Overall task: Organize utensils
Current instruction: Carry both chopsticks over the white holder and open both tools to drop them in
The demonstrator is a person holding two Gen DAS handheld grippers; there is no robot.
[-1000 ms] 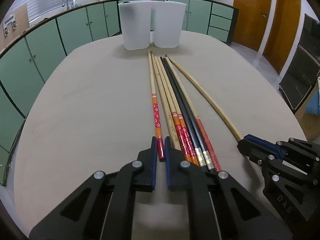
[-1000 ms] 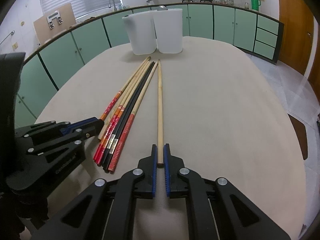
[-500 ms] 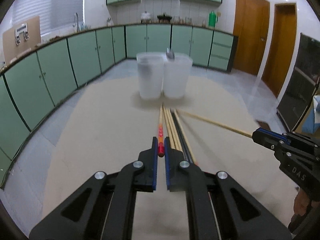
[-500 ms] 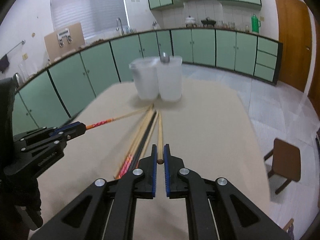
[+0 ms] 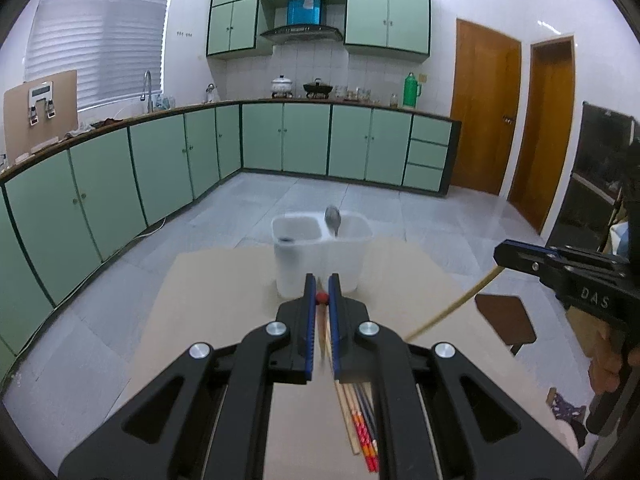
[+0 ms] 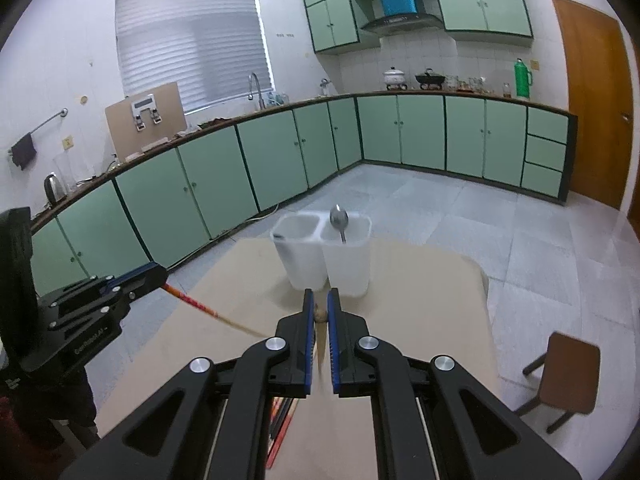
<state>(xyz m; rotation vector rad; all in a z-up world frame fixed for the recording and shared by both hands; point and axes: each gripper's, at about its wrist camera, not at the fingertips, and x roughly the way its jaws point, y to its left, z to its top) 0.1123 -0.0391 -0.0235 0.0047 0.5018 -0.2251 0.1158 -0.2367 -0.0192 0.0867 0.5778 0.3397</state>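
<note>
My left gripper (image 5: 321, 298) is shut on the red end of a red-patterned chopstick (image 6: 196, 303), which hangs down toward the table. My right gripper (image 6: 320, 315) is shut on the end of a plain wooden chopstick (image 5: 452, 310), also lifted and slanting down. Both grippers are raised well above the beige table (image 5: 224, 288). A white two-compartment holder (image 5: 320, 256) stands at the table's far edge; a metal spoon (image 6: 340, 222) stands in its right compartment. Several chopsticks (image 5: 362, 424) still lie on the table under my grippers.
A small brown stool (image 6: 568, 376) stands on the tiled floor to the right of the table. Green kitchen cabinets (image 5: 160, 168) line the walls behind. Wooden doors (image 5: 484, 112) are at the right.
Both grippers have lifted from the table, each carrying its chopstick by one end. The views have tilted up, so the holder now sits lower and farther.
</note>
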